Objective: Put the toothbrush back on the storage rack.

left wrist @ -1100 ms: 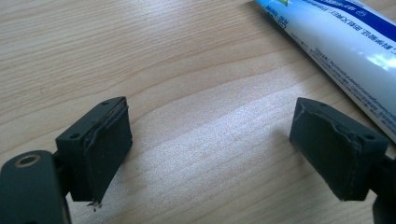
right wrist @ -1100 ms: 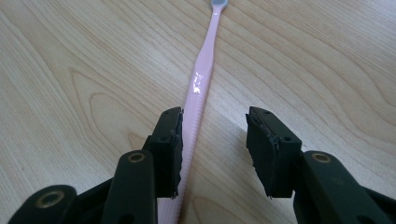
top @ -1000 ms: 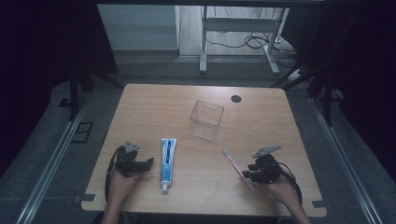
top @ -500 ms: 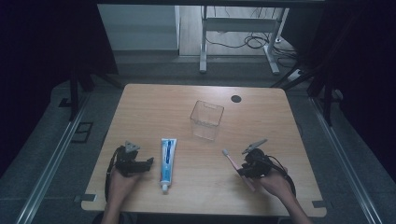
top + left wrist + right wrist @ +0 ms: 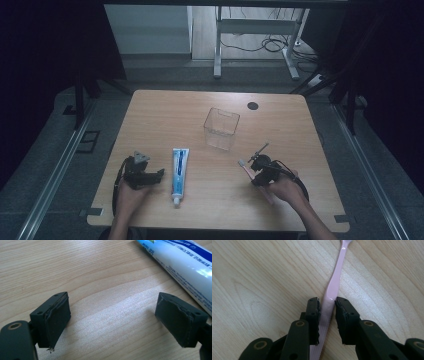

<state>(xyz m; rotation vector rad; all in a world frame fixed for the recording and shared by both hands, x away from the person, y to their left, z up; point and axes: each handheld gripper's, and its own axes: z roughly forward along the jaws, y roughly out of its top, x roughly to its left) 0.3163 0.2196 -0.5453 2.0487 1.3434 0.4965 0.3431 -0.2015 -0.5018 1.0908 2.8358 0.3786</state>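
Note:
A pink toothbrush (image 5: 243, 164) (image 5: 334, 282) lies flat on the wooden table (image 5: 165, 115), right of centre. My right gripper (image 5: 256, 173) (image 5: 327, 305) straddles its handle. The jaws have just been closing and now stand narrowly open, their pads close to each side of the handle. A white and blue toothpaste tube (image 5: 179, 170) (image 5: 182, 262) lies left of centre, cap toward the front edge. Just left of the tube, my left gripper (image 5: 158, 174) (image 5: 112, 312) rests wide open over bare wood, nothing between its fingers.
A clear plastic box (image 5: 221, 129) stands upright behind the toothbrush, near the table's middle. A small black disc (image 5: 252, 105) sits near the far edge. Dark floor and metal frames surround the table.
My right hand has slid left over the toothbrush handle, and its jaws have narrowed around it. The left gripper, the tube and the box have not moved.

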